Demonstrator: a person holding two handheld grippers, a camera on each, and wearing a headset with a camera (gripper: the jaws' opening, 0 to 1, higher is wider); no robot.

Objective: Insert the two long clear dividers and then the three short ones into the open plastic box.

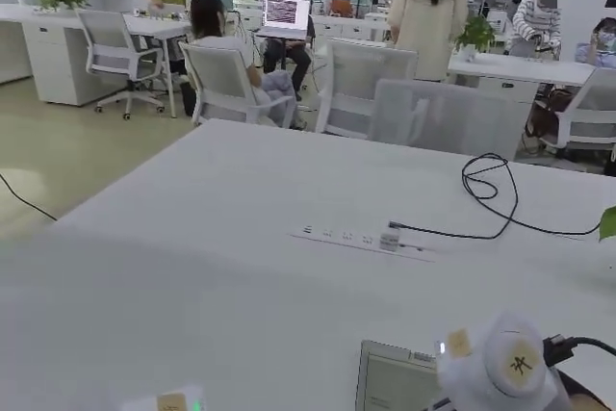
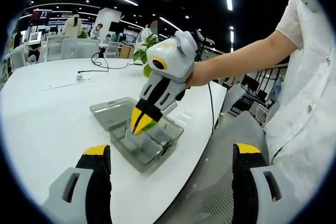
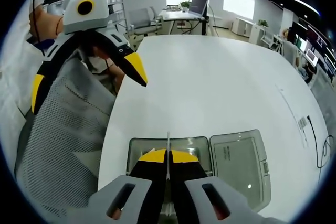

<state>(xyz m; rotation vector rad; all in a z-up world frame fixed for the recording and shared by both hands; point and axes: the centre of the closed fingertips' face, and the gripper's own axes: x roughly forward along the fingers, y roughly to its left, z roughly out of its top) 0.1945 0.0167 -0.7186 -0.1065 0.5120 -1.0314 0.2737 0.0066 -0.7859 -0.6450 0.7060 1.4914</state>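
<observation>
Right gripper view: divider (image 3: 168, 141) faint between tongs (image 3: 168, 154)

White workbench (image 1: 241, 238); black cable (image 1: 452, 234) looped near power strip (image 1: 361, 241); grey chairs (image 1: 223, 84) behind; laptop (image 1: 287, 12) on far desk.

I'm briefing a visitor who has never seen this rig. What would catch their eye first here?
The right gripper, shut on a thin clear divider, dips its yellow tips into the open plastic box at the near edge of the white table. Beside it the left gripper hangs open by the table edge, near a mesh chair.
</observation>
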